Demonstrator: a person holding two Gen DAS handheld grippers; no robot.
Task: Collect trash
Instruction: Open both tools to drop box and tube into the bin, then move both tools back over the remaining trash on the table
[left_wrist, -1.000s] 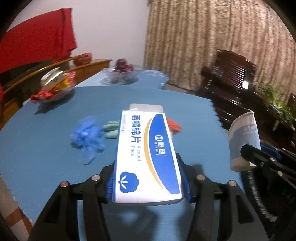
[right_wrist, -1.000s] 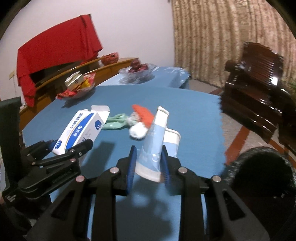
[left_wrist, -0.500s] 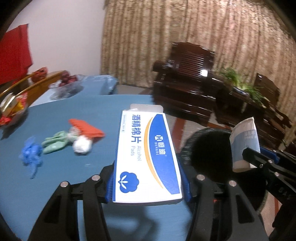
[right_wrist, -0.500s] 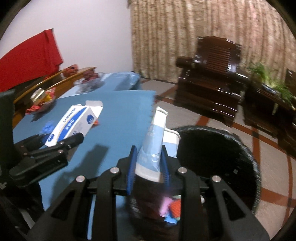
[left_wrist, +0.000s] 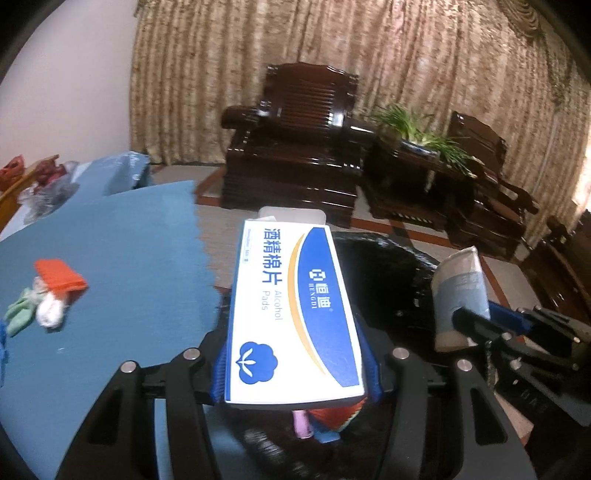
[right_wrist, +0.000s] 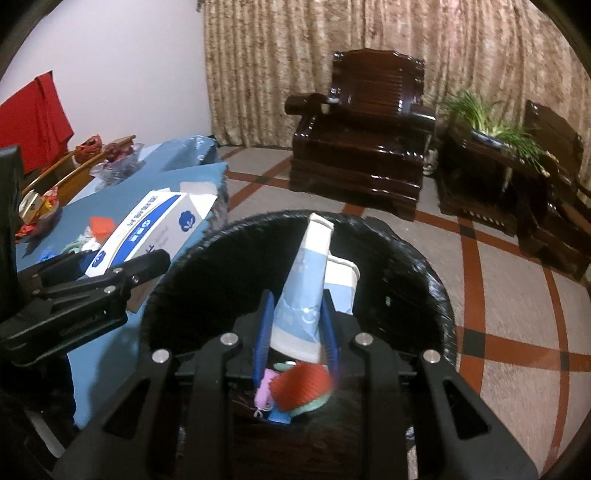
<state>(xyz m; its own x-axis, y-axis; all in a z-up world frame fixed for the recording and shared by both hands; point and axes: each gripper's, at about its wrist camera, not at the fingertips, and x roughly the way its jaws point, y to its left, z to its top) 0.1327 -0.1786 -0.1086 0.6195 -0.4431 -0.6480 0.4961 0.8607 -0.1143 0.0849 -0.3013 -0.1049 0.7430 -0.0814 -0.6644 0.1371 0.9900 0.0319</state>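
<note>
My left gripper is shut on a white and blue alcohol-pads box, held over the near rim of a black trash bin. My right gripper is shut on a crushed blue and white paper cup, held above the open mouth of the trash bin. Red, pink and green scraps lie at the bin's bottom. In the right wrist view the box and the left gripper show at the left; in the left wrist view the cup shows at the right.
A blue-covered table lies to the left with an orange piece, white and green scraps on it. Dark wooden armchairs and a potted plant stand across the tiled floor before a curtain.
Both grippers have swung right, off the table and over the bin, each still holding its item. The table's scraps have slid to the left edge of view.
</note>
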